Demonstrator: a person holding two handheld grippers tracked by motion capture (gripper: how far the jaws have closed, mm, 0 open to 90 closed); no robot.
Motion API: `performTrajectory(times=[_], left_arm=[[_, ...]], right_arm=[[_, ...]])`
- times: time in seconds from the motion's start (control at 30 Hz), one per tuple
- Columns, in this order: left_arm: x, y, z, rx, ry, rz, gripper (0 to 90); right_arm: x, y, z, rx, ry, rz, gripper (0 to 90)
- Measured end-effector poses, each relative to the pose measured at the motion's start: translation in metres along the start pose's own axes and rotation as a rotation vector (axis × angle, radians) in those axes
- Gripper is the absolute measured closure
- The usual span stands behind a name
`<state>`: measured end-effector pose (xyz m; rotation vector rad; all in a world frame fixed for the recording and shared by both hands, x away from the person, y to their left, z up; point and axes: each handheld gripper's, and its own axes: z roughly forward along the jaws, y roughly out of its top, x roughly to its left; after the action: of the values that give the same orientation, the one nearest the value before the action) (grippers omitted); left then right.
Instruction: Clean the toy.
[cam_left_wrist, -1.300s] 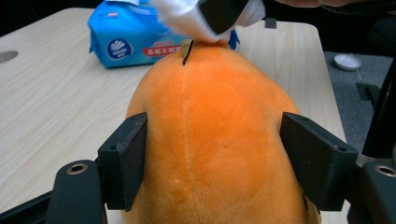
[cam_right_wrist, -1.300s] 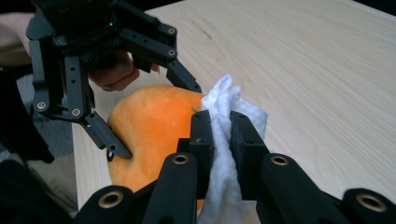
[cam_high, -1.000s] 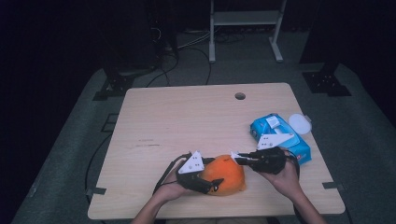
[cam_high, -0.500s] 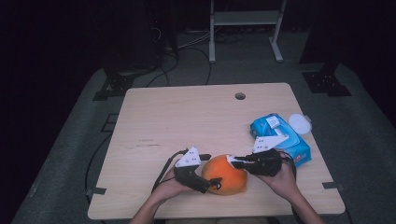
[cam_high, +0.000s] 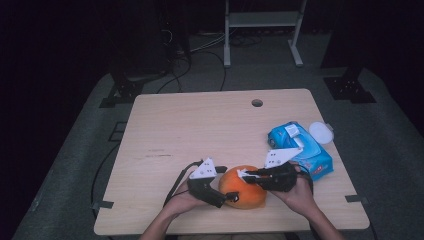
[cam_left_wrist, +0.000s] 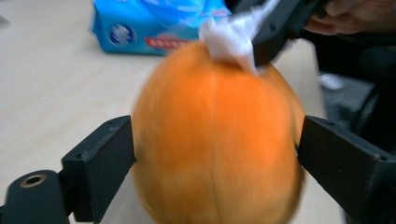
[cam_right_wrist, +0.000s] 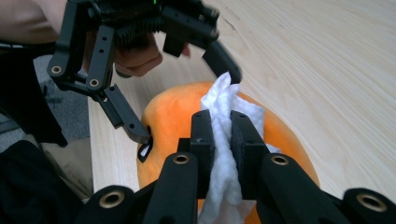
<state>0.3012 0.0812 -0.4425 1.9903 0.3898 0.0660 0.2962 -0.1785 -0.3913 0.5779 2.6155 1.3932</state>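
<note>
An orange, pumpkin-shaped soft thing (cam_high: 247, 189) (cam_left_wrist: 215, 140) (cam_right_wrist: 163, 112) lies near the table's front edge. My left gripper (cam_high: 227, 184) (cam_left_wrist: 215, 149) reaches around it from the left. Its jaws have just been opening and now stand wide, close to both sides; blur hides whether they touch. My right gripper (cam_high: 245, 173) (cam_right_wrist: 222, 126) comes in from the right, shut on a crumpled white wipe (cam_right_wrist: 219, 98) (cam_left_wrist: 229, 39). The wipe rests on the top of the orange thing. In the right gripper view the left gripper (cam_right_wrist: 184, 102) straddles the orange thing's far end.
A blue pack of wipes (cam_high: 300, 147) (cam_left_wrist: 140, 28) lies at the right of the wooden table (cam_high: 200, 130), just behind the right hand. A round white lid (cam_high: 320, 132) sits beside it. A cable hole (cam_high: 257, 103) is near the far edge.
The right gripper with the wipe has shifted slightly left over the orange thing's top. The left hand has stayed nearly in place at the orange thing's left side.
</note>
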Motion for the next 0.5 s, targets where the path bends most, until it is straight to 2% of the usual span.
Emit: performTrajectory(times=[0.1, 0.17, 0.27, 0.3, 0.37, 0.43, 0.5], left_arm=[[-0.005, 0.001, 0.002, 0.0, 0.006, 0.032, 23.5], [-0.01, 0.004, 0.003, 0.012, 0.017, 0.051, 24.9], [-0.017, 0.006, 0.007, 0.033, 0.021, 0.084, 24.0], [-0.016, 0.006, 0.008, 0.032, 0.021, 0.076, 19.9], [-0.014, 0.003, 0.009, 0.021, 0.021, 0.072, 15.9], [-0.013, 0.003, 0.011, 0.009, 0.022, 0.064, 18.0], [-0.014, 0.004, 0.011, -0.002, 0.038, 0.078, 25.5]], right_arm=[[-0.001, 0.001, -0.002, -0.005, -0.016, 0.006, 80.3], [0.006, 0.005, 0.0, -0.004, -0.03, -0.015, 80.2], [0.014, 0.01, 0.004, -0.01, -0.001, -0.038, 80.2], [0.016, 0.012, 0.005, 0.008, -0.012, -0.061, 80.2], [0.014, 0.01, 0.004, 0.009, -0.025, -0.055, 80.2], [0.008, 0.007, 0.002, -0.006, -0.021, -0.031, 80.2], [0.005, 0.006, 0.001, -0.01, -0.028, -0.018, 80.2]])
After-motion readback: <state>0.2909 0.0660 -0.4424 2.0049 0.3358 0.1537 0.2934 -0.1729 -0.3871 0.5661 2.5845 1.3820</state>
